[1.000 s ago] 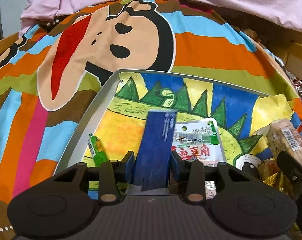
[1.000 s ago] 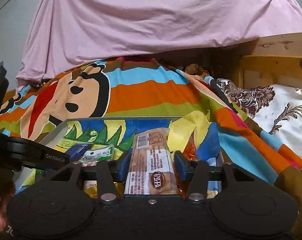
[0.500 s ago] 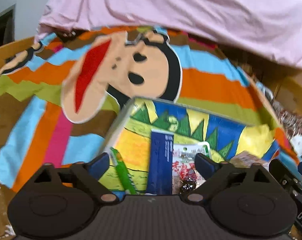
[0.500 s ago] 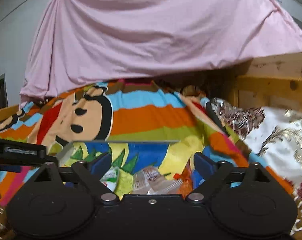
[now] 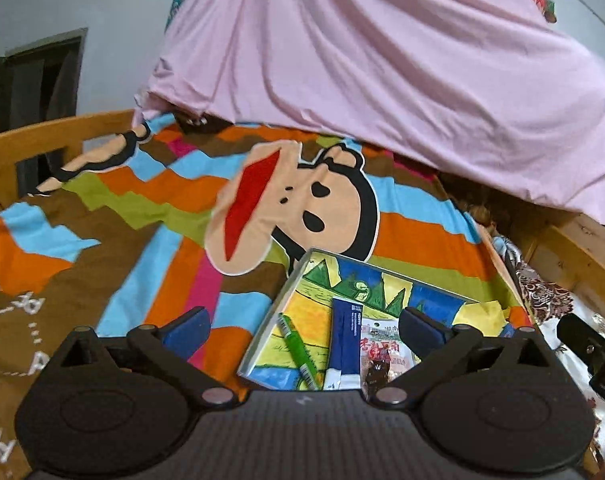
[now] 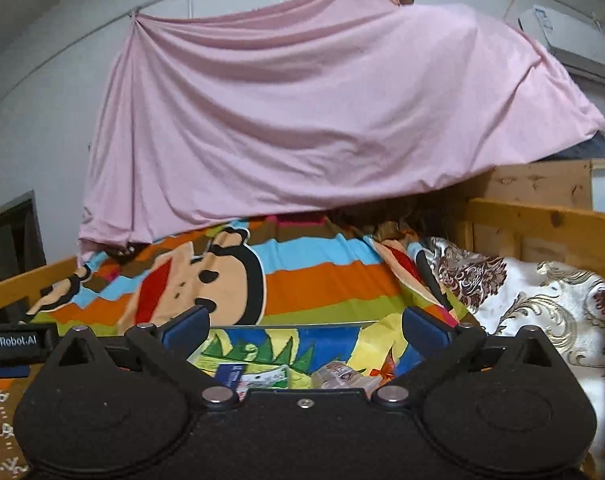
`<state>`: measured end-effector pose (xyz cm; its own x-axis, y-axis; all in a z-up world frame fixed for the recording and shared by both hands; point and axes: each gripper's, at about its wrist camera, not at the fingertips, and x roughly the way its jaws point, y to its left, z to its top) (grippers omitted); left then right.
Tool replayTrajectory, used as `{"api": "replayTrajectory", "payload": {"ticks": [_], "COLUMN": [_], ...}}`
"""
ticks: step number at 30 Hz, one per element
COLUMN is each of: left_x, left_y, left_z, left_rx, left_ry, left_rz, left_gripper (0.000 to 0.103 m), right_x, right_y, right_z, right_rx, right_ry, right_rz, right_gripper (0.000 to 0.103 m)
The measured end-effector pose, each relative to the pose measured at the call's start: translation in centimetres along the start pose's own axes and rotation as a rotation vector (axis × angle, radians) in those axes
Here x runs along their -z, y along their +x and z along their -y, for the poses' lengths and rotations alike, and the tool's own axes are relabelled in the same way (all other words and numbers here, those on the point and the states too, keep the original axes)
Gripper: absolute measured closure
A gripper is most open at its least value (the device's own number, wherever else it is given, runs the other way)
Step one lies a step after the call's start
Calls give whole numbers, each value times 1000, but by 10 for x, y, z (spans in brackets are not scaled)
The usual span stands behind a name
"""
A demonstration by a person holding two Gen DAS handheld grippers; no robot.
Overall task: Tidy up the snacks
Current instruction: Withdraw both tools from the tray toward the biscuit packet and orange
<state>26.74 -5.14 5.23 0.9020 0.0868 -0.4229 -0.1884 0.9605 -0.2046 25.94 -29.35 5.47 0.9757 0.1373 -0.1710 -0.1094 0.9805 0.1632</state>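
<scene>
A shallow box [image 5: 274, 312] with a bright painted lining lies on the striped monkey-print blanket. In it lie a dark blue packet [image 5: 344, 340], a green stick packet [image 5: 298, 350] and a white and red snack bag [image 5: 382, 350]. My left gripper [image 5: 304, 326] is open and empty, raised above and behind the box. In the right wrist view the box [image 6: 286, 326] shows the blue packet [image 6: 230, 374], the white bag [image 6: 268, 378] and a clear biscuit pack [image 6: 342, 376]. My right gripper [image 6: 304, 326] is open and empty above it.
A pink sheet [image 5: 382, 60] hangs over the far end of the bed. Wooden bed rails run along the left [image 5: 30, 144] and the right [image 6: 542, 220]. A floral quilt [image 6: 542, 308] lies at the right. The other gripper's body [image 5: 594, 352] is at the right edge.
Both grippers let go of their packets, the left the blue one and the right the biscuit pack, opened wide, and rose back away from the box.
</scene>
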Motion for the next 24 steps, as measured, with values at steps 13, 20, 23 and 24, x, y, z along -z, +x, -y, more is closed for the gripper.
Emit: {"api": "replayTrajectory", "payload": {"ticks": [13,20,23,24], "left_x": [37,68,82,86], "left_y": [-83,-105,-110,-112], "left_z": [-27,-36,-40,-42], "left_rx": [-20,-17,-22,-26], "left_ry": [1,64,86,92], "left_rz": [38,19,1,-2], "left_gripper": [1,1,1,1], "right_x": [19,48,59,63], "right_y": [-96,-131,-141,-145], "right_z": [-13,-23,-27,-29], "right_rx": [4,5,5,5], "right_ry": [-37,-114,-136,-138], "right_rz": [-29,-98,-133,-143], "right_gripper": [1,1,1,1]}}
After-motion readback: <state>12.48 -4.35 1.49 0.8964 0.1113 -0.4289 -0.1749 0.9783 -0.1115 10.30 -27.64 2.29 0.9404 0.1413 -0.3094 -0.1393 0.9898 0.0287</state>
